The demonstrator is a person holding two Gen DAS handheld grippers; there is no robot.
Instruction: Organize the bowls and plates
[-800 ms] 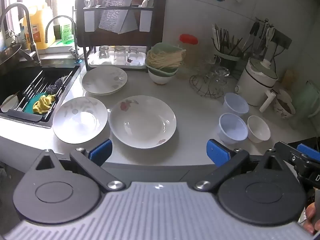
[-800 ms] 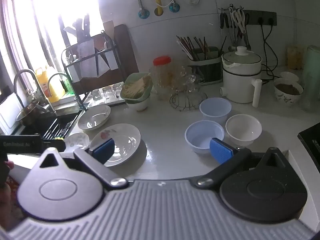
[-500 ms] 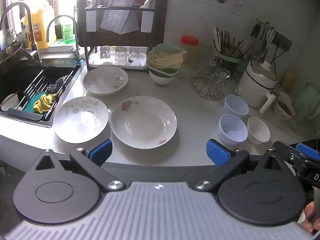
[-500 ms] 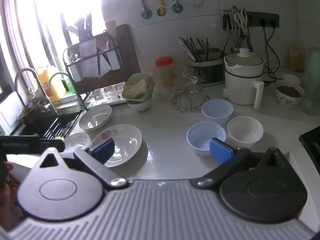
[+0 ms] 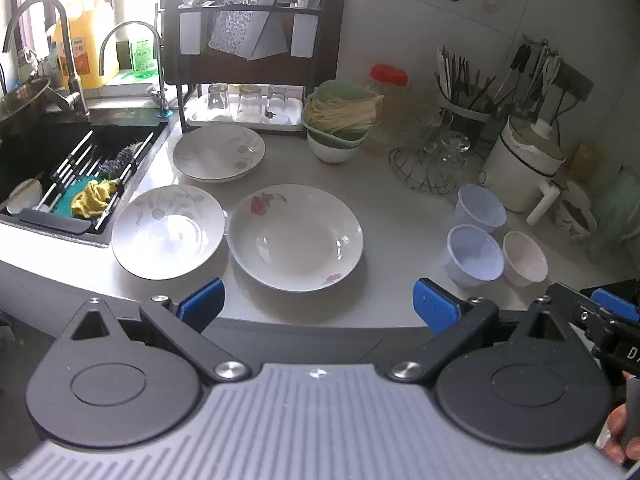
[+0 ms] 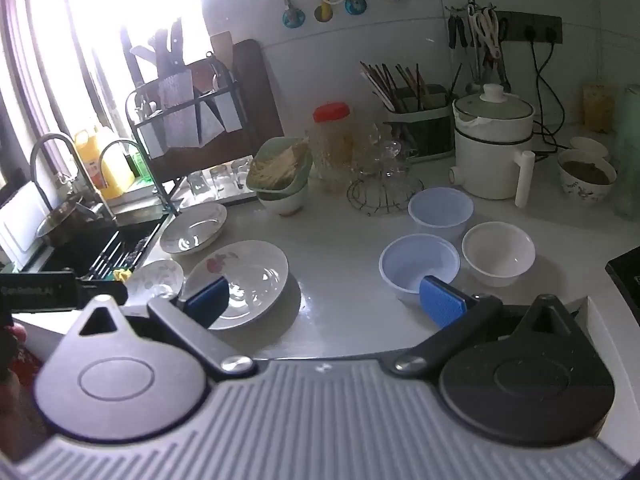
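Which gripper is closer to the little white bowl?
Right. The right gripper hangs just before the white bowl, beside the lavender bowls. The left gripper faces the plates, further left.

This is a home kitchen. A white worktop [image 5: 400, 216] runs beside a dark sink [image 5: 36, 160] with two curved taps [image 5: 132, 52] under a bright window. A dish rack [image 5: 248, 60] holds knives and upturned glasses. Chopsticks stand in a holder [image 6: 416, 128], an electric pot [image 6: 492, 148] is plugged into wall sockets [image 6: 532, 30], and plates [image 5: 296, 236] and bowls [image 6: 498, 252] lie about.
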